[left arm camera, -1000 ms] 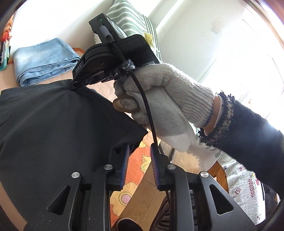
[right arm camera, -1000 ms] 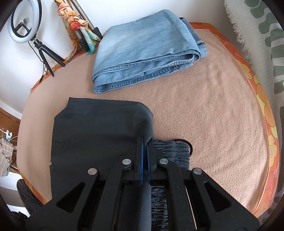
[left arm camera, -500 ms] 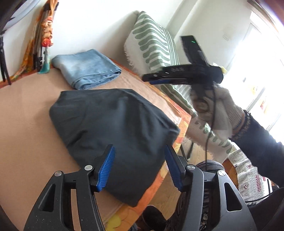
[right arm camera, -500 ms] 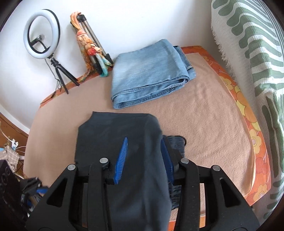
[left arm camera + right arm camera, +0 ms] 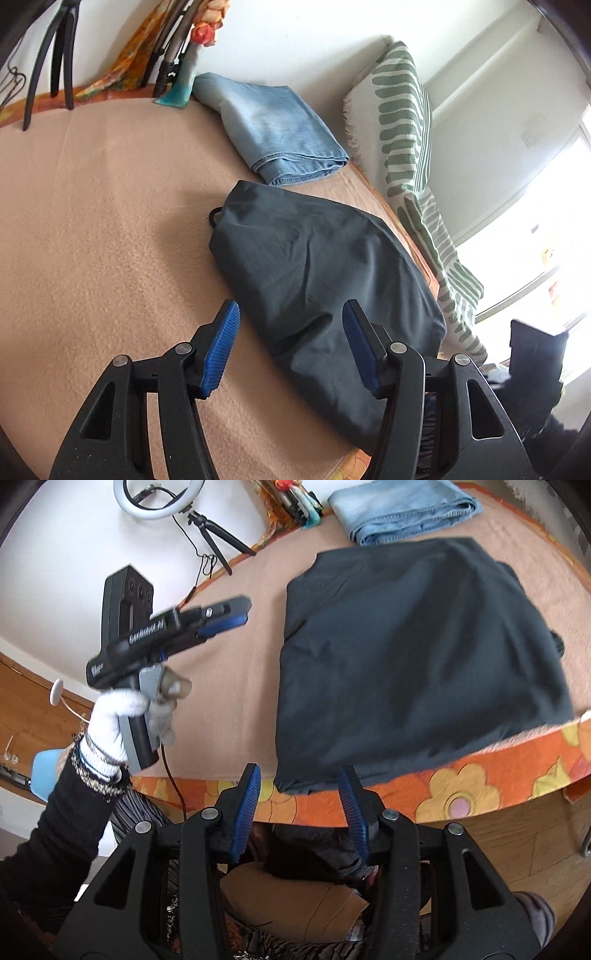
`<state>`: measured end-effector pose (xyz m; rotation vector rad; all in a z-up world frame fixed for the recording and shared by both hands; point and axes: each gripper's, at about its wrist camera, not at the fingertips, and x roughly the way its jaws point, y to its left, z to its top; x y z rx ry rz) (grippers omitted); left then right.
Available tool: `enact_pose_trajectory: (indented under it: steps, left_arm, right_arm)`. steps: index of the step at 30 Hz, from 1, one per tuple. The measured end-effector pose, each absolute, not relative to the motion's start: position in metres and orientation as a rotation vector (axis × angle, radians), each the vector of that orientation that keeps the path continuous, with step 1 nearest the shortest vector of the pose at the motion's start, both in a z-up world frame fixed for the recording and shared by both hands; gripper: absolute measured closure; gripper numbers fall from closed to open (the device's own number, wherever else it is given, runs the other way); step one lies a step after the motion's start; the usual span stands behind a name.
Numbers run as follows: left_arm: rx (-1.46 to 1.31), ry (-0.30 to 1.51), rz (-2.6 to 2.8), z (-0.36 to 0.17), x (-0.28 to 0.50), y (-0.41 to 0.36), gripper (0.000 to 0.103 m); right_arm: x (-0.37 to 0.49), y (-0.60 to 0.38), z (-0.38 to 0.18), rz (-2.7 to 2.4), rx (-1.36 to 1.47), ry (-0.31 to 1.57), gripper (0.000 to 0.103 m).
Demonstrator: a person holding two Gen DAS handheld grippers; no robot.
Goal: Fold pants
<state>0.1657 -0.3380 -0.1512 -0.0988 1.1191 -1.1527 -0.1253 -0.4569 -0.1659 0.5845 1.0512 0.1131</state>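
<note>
Left to right in the right wrist view: the left gripper (image 5: pixel 236 614), held in a gloved hand (image 5: pixel 122 716), hangs above the bare table cover (image 5: pixel 236 686) with nothing between its parted jaws. The dark pants (image 5: pixel 417 657) lie as a folded bundle near the table's front edge, one corner overhanging the flowered border (image 5: pixel 461 779). The right gripper (image 5: pixel 301 808) is off the cloth, its jaws opening and empty. The fold looks set down, and this appears to be the release step. Next comes either a last tidy of the overhang or a lift onto the folded jeans (image 5: pixel 402 507); either needs a fresh pinch at an edge. The bundle's long axis seems to run from front edge toward the jeans, though fisheye bend and blur make this uncertain.
</note>
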Motion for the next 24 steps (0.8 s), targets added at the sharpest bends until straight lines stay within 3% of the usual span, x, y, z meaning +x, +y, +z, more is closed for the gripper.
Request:
enact_pose_trajectory:
  steps: [16,18,19,20,21,23,24]
  left_arm:
    - [-0.255,1.266,-1.120,-0.194,0.193,-0.365,0.046]
    - [-0.254,1.262,-1.119,-0.196,0.194,-0.364,0.048]
    - [-0.250,1.254,-1.120,-0.196,0.194,-0.364,0.048]
    - [-0.243,1.241,-1.120,-0.196,0.194,-0.364,0.056]
    - [-0.235,1.228,-1.122,-0.196,0.194,-0.365,0.074]
    - [-0.210,1.206,-1.117,-0.195,0.196,-0.367,0.091]
    - [-0.204,1.196,-1.114,-0.195,0.197,-0.368,0.093]
  right_arm:
    - [-0.107,-0.408,-0.208,-0.044,0.575,1.070,0.053]
    - [-0.106,-0.408,-0.208,-0.055,0.572,1.060,0.065]
    - [-0.103,-0.408,-0.206,-0.057,0.558,1.059,0.082]
    - [-0.103,-0.408,-0.207,-0.051,0.549,1.064,0.087]
    - [-0.105,-0.410,-0.208,-0.042,0.552,1.062,0.088]
    - [-0.110,-0.414,-0.208,-0.035,0.554,1.056,0.092]
    - [-0.111,-0.416,-0.207,-0.030,0.557,1.054,0.092]
